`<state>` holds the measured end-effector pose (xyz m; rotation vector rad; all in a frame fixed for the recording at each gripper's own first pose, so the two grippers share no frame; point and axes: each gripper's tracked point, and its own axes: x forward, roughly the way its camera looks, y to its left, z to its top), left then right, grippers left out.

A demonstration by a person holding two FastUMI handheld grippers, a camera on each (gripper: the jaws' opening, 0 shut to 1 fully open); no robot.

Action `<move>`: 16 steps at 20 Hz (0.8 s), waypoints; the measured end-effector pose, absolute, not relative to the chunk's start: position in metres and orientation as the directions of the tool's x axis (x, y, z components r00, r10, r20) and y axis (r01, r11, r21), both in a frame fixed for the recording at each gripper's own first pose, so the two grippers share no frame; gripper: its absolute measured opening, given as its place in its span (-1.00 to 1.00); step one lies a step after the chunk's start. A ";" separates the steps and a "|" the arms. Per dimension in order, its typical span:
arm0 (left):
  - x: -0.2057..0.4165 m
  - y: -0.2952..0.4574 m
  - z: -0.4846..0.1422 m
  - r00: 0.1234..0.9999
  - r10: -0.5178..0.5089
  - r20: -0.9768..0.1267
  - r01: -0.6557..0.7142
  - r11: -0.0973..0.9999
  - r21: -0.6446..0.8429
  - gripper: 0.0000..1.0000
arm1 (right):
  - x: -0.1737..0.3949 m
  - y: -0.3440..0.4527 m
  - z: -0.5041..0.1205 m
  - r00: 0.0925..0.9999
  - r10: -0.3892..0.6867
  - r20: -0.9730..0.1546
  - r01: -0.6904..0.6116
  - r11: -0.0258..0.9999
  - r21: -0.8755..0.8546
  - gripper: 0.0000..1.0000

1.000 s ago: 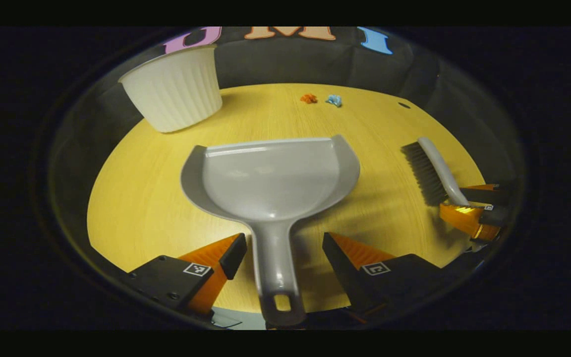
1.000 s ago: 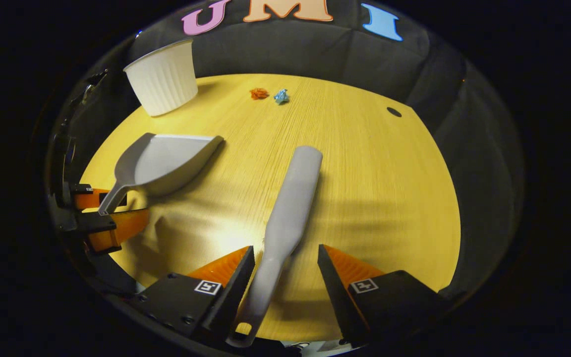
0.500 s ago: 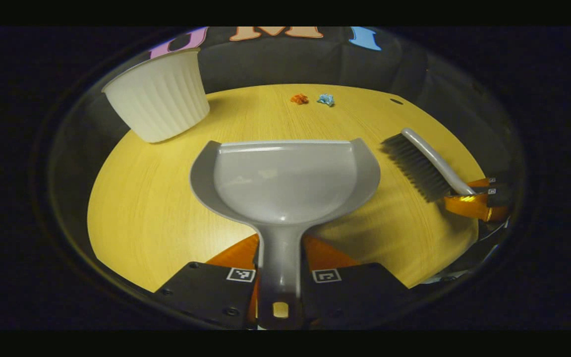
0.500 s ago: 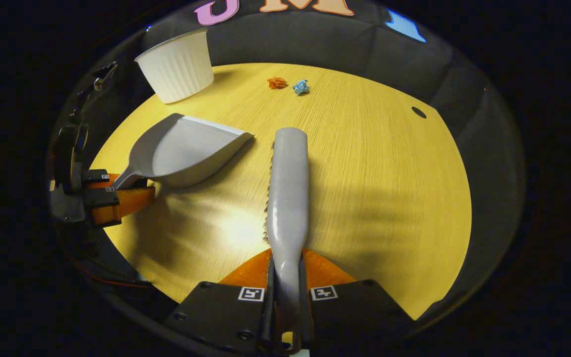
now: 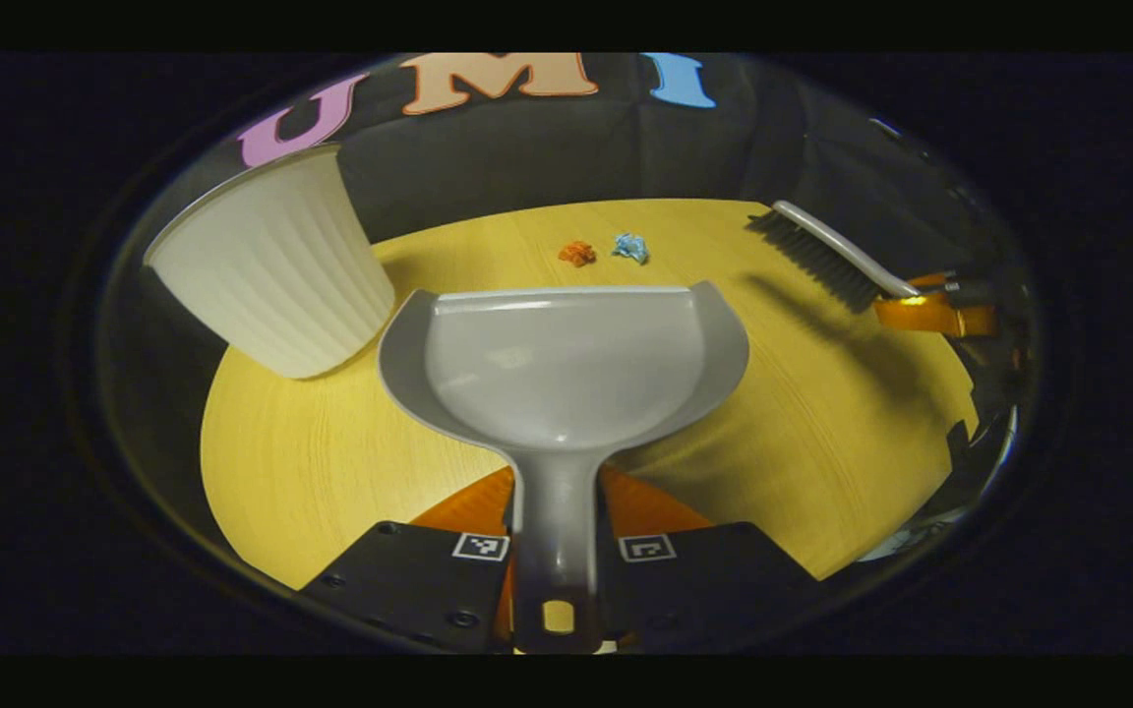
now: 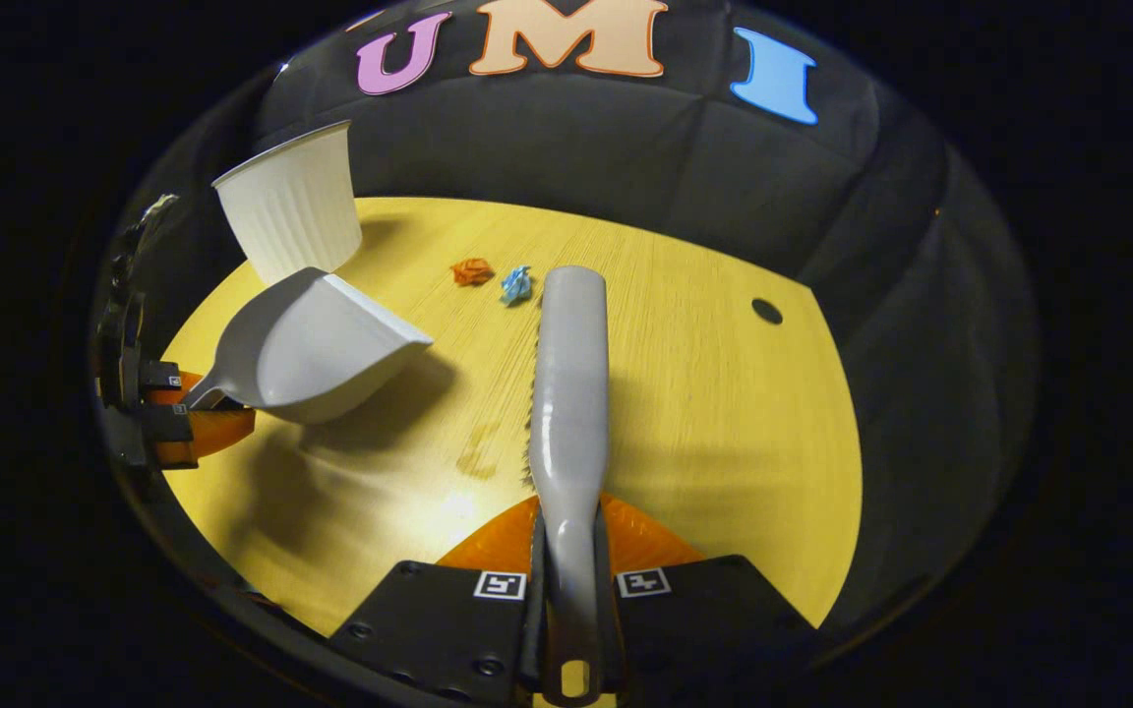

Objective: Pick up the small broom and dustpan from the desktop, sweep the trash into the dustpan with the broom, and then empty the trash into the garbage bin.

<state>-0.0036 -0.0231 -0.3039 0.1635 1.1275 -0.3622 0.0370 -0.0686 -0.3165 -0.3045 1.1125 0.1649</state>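
Black cloth backs a yellow tabletop (image 6: 724, 413), where two trash scraps, orange (image 6: 472, 271) and blue (image 6: 515, 285), lie at the far side. Just beside them hangs the broom (image 6: 566, 393), its handle clenched in the right gripper (image 6: 568, 590). Left of them, the dustpan (image 5: 566, 364) is clamped by its handle in the left gripper (image 5: 557, 551), near the white garbage bin (image 5: 271, 265). A hard stroke could flick the light scraps past the pan or off the far edge.

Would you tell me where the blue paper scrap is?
In the right gripper view, the blue scrap lies on the desktop, between the orange scrap and the broom tip.
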 end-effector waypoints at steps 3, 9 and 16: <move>0.015 -0.029 -0.304 0.383 -0.217 -0.898 0.407 0.912 -0.047 -0.48 | 0.099 -0.075 -0.306 0.486 -0.039 -0.873 -0.339 0.912 -0.230 -0.65; 0.019 -0.032 -0.295 0.352 -0.237 -0.905 0.452 0.890 -0.057 -0.48 | 0.199 -0.073 -0.294 0.554 -0.032 -0.832 -0.456 0.824 -0.336 -0.64; 0.019 -0.034 -0.300 0.329 -0.255 -0.909 0.474 0.877 -0.075 -0.48 | 0.255 -0.037 -0.352 0.472 0.066 -0.879 -0.686 0.654 -0.319 -0.65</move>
